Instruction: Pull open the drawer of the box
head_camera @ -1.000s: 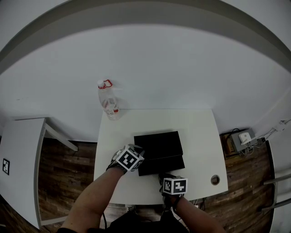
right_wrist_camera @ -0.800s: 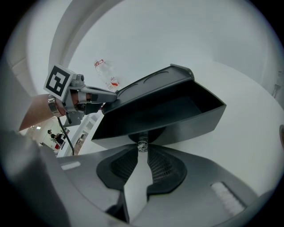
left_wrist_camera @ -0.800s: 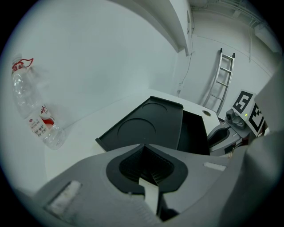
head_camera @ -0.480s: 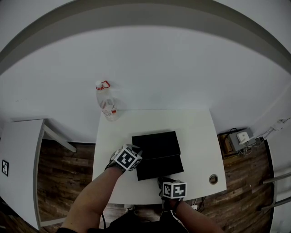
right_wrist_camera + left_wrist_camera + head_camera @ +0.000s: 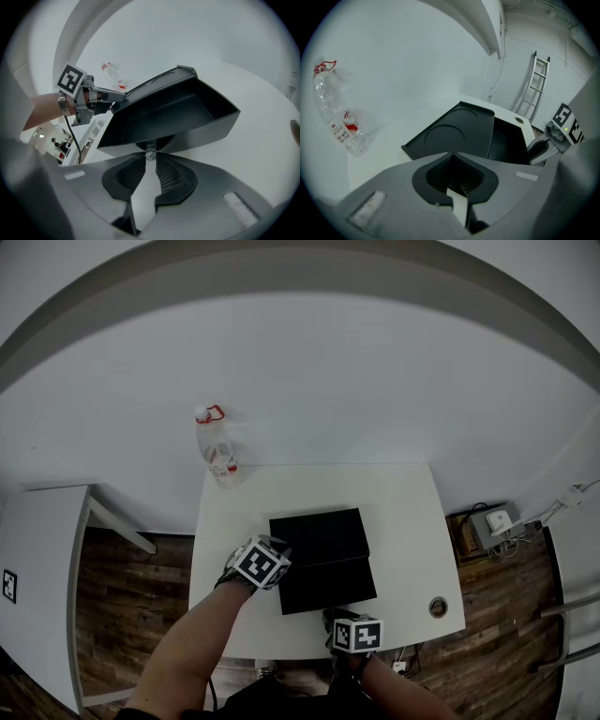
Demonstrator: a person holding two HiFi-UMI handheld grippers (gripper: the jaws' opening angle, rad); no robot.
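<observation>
A flat black box (image 5: 317, 533) lies on the white table (image 5: 403, 512). Its drawer (image 5: 328, 584) stands pulled out toward the table's front edge, and the right gripper view shows the drawer (image 5: 164, 112) as an empty black tray. My right gripper (image 5: 150, 154) is shut on the small knob (image 5: 150, 153) at the drawer's front. It sits at the drawer's near side (image 5: 336, 613). My left gripper (image 5: 279, 554) is at the box's left near corner, and its jaws meet with nothing between them (image 5: 451, 154). The box top (image 5: 454, 131) lies just beyond them.
A clear plastic bottle (image 5: 217, 451) with a red cap ring stands at the table's far left corner. A round cable hole (image 5: 438, 607) sits near the front right corner. A white side table (image 5: 37, 549) stands at the left. A ladder (image 5: 536, 89) leans against the far wall.
My right gripper has drawn back a little toward the table's front edge, and the drawer has come out slightly further with it. The left gripper has stayed at the box's corner.
</observation>
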